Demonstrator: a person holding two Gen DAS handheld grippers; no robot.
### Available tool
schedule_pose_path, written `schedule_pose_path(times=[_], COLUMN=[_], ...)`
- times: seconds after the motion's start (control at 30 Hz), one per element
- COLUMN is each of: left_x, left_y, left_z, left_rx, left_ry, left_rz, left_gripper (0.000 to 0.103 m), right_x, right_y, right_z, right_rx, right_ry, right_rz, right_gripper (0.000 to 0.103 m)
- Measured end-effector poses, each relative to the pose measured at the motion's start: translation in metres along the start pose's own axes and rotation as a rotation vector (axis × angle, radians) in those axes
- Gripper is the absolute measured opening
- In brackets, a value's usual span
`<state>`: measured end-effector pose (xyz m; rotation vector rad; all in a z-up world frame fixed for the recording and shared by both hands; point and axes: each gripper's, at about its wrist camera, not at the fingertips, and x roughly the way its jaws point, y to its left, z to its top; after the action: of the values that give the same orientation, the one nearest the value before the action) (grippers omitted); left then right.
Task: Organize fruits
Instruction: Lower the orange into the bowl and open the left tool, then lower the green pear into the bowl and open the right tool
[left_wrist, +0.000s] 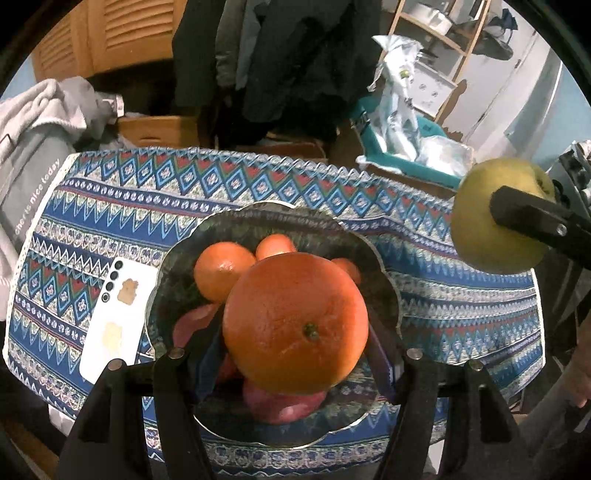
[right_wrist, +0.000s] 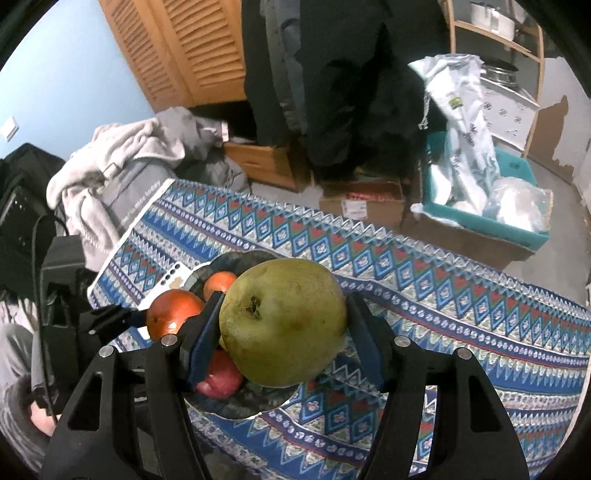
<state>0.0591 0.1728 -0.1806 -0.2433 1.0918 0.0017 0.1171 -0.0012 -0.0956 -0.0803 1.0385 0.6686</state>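
A big orange (left_wrist: 295, 323), stem scar facing the camera, hangs over the dark scalloped bowl (left_wrist: 177, 254) on the patterned tabletop. In that bowl sit smaller oranges (left_wrist: 221, 271) at the far side and red apples (left_wrist: 284, 406) at the near side. Off to the right, a yellow-green pear (right_wrist: 282, 319) hangs above the bowl's edge, blossom end showing.

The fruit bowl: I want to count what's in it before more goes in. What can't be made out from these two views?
- Left wrist view: the large orange held in the left claw covers the middle of the bowl; the reddish fruit under it shows only in part.
- Right wrist view: the green pear in the right claw blocks most of the bowl.
- Bowl's near rim: hidden behind the claws in both views.
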Motion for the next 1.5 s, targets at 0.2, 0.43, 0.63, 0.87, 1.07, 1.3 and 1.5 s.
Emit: schedule_pose_path(times=[0.2,0.43,0.63,0.87,1.07,1.3,1.5], left_x=[0.017,0.026,0.029,0.019,0.002,-0.010,-0.019], left_y=[0.013,0.023,0.023,0.024,0.031,0.040,0.042], left_z=[-0.001,-0.004,-0.006,-0.006,-0.009,-0.012,-0.013], left_rx=[-0.033,-0.063,-0.057,-0.043,-0.058,-0.096,-0.106], left_ry=[0.033,0.066,0.074,0.058,0.033,0.018,0.008], left_rz=[0.009,0.002,-0.025,0.000,0.011,0.034,0.042], left_gripper=[0.069,0.069,0.070,0.072,0.072,0.072,0.072], right_x=[0.017,0.030,0.044,0.057,0.072,0.089,0.104], right_y=[0.007,0.014,0.018,0.021,0.019,0.022,0.024], right_z=[-0.003,-0.005,-0.009,-0.017,-0.025,-0.036,-0.046], right_rx=[0.000,-0.012,-0.019,-0.022,-0.006,0.000,-0.001], right_ry=[0.040,0.066,0.103,0.147,0.184,0.232,0.267], right_rz=[0.000,-0.005,0.002,0.015,0.019,0.033,0.028], right_gripper=[0.065,0.065,0.065,0.065,0.065,0.065,0.066])
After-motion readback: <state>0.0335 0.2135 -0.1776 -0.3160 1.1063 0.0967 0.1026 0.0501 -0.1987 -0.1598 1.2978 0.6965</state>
